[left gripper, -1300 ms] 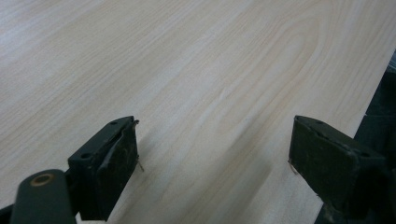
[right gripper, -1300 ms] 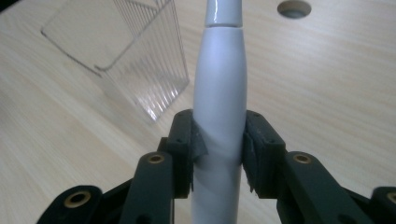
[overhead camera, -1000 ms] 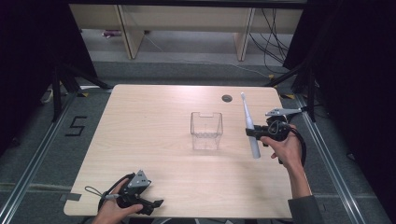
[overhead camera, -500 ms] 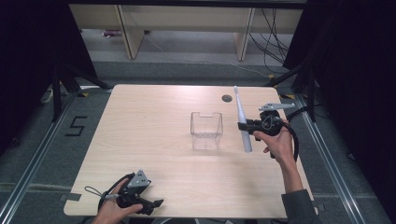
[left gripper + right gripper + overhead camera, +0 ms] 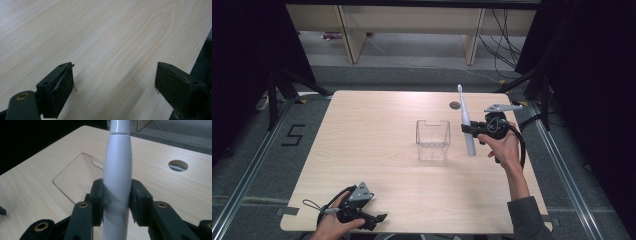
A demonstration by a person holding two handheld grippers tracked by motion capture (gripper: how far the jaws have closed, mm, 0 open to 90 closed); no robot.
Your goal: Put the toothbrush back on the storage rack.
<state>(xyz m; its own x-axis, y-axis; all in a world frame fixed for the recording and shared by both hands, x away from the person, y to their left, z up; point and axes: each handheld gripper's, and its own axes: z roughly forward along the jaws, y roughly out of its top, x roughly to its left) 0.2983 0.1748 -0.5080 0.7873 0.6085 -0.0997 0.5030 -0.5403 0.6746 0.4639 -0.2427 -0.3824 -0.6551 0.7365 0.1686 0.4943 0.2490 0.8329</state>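
Note:
A white electric toothbrush [image 5: 466, 125] stands nearly upright above the table, brush end up, just right of a clear plastic box [image 5: 433, 140]. My right gripper [image 5: 471, 131] is shut on its handle; in the right gripper view the pads [image 5: 100, 195] press on both sides of the white handle [image 5: 117, 185], with the clear box [image 5: 77, 178] behind it. My left gripper [image 5: 374, 220] rests at the table's near left edge, held by a hand. In the left gripper view [image 5: 115, 82] its jaws stand wide apart with only bare wood between them.
The light wooden table [image 5: 377, 165] has a round cable hole [image 5: 455, 105] at the back right. Shelving and cables lie on the floor beyond the far edge. Metal rails run along both sides of the table.
My right hand has carried the toothbrush leftward, closer to the clear box, and it now stands more upright. The left gripper has stayed where it was.

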